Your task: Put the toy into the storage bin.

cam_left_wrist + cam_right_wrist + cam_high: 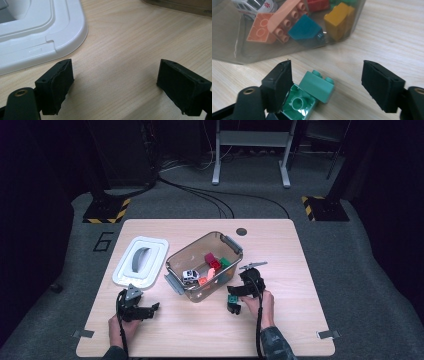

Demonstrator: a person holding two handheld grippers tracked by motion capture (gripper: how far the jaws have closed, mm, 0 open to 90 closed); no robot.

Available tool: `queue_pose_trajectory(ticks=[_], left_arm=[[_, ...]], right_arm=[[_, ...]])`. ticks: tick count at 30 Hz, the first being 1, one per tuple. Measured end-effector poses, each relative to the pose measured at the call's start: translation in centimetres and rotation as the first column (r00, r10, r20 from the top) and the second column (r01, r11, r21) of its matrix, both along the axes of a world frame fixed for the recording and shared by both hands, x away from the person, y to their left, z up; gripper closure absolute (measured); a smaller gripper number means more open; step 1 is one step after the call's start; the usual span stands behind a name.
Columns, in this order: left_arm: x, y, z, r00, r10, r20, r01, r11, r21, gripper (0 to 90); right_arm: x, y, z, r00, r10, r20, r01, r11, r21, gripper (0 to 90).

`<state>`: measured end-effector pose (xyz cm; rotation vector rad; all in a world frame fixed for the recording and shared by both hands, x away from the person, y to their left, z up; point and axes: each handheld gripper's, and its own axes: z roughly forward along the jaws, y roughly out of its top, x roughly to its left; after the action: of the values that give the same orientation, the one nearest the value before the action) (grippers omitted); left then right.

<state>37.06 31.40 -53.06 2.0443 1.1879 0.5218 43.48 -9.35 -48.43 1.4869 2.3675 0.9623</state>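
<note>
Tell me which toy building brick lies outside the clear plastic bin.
The green toy brick, tipped over on the wooden table between the right gripper jaws; the other bricks sit inside the clear plastic bin.

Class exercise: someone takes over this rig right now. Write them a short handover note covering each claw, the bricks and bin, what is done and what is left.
Left claw: open, nothing between its jaws, near the white lid.
Right claw: open around the green brick on the table; one jaw is beside it, the other apart, no grip yet.
Bin: uncovered, already holding bricks and a toy car.
Left to do, probably: grip the green brick, drop it in, then fit the lid.
</note>
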Motion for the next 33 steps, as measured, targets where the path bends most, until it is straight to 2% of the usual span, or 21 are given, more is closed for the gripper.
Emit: queue_pose_trajectory(ticks=[4, 8, 12, 19, 24, 29, 33], left_arm=[[0.0, 0.0, 0.0, 1.0, 0.0, 0.0, 0.0, 1.0, 0.001, 13.4], [0.0, 0.0, 0.0, 1.0, 0.0, 0.0, 0.0, 1.0, 0.0, 13.4], [0.0, 0.0, 0.0, 1.0, 0.001, 0.0, -0.001, 1.0, -0.002, 13.4], [0.0, 0.0, 0.0, 1.0, 0.0, 0.0, 0.0, 1.0, 0.001, 13.4], [0.0, 0.0, 0.0, 1.0, 0.0, 0.0, 0.0, 1.0, 0.0, 13.4], [0.0, 0.0, 0.0, 1.0, 0.0, 0.0, 0.0, 1.0, 0.0, 13.4], [0.0, 0.0, 0.0, 1.0, 0.0, 0.0, 0.0, 1.0, 0.0, 13.4]], right_arm=[[0.2, 0.6, -0.8, 1.0, -0.005, -0.006, 0.005, 1.0, -0.002, 41.1], [0.3, 0.6, -1.1, 0.9997, -0.018, -0.019, 0.018, 1.0, 0.001, 46.2], [0.4, -0.3, -1.0, 0.9988, -0.042, -0.024, 0.042, 0.999, -0.009, 51.6], [0.5, -1.5, -1.0, 0.9963, -0.079, -0.033, 0.078, 0.996, -0.035, 55.1], [0.5, -2.2, -0.8, 0.9963, -0.082, -0.027, 0.08, 0.996, -0.047, 57.3], [0.5, -2.1, -0.8, 0.996, -0.085, -0.029, 0.083, 0.994, -0.065, 56.2], [0.3, -1.9, -1.0, 0.9959, -0.081, -0.038, 0.077, 0.992, -0.102, 52.8]])
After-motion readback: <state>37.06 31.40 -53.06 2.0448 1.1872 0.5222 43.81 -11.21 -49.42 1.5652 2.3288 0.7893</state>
